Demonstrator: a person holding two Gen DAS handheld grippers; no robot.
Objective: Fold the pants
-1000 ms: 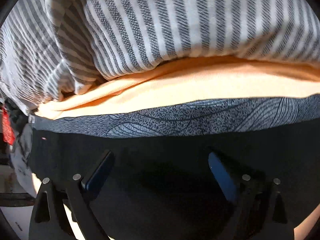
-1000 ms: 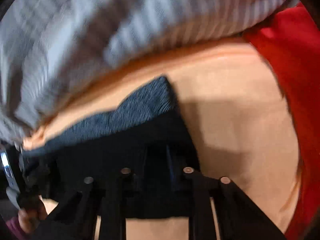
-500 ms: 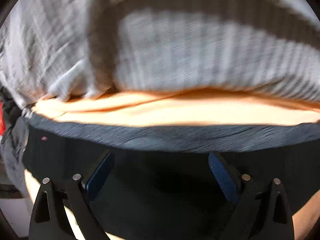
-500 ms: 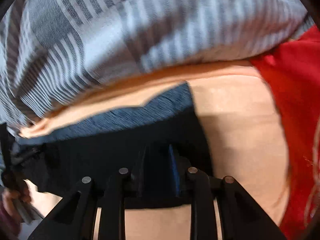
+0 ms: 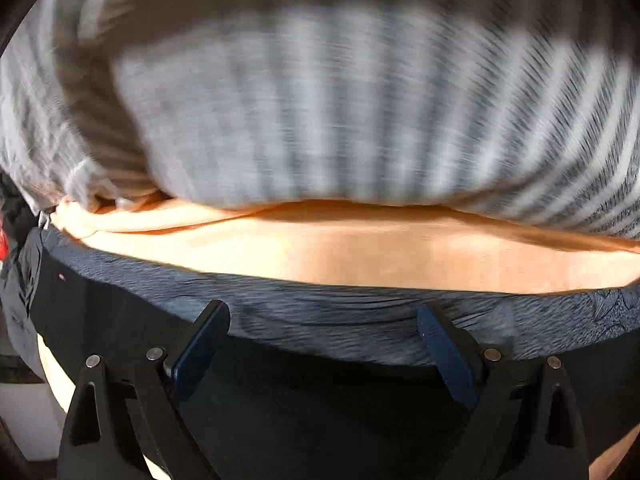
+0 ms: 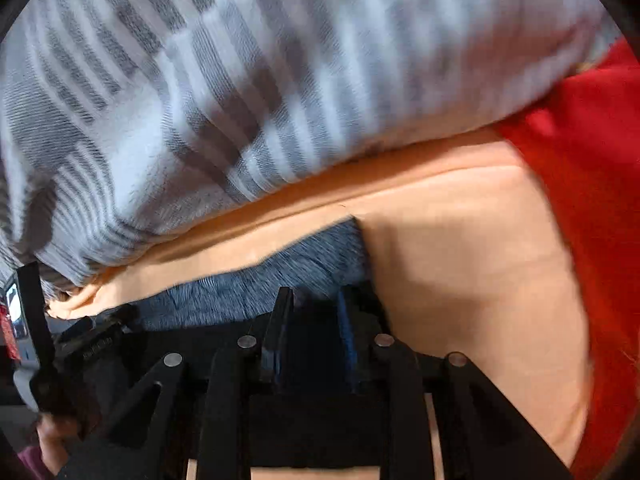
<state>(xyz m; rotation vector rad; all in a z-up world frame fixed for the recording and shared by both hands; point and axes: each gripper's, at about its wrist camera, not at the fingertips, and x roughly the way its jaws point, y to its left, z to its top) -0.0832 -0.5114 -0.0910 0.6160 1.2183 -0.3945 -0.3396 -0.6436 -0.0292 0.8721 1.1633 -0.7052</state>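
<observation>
Left claw spread wide, right claw pinched nearly closed (both pointing forward, low)

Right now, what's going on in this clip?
A person is folding dark pants with a grey patterned waistband on a peach sheet, beside a striped blanket and a red cloth. The right tongs are shut on the pants near the waistband corner. The left tongs are open over the pants, holding nothing. Both views are blurred.
</observation>
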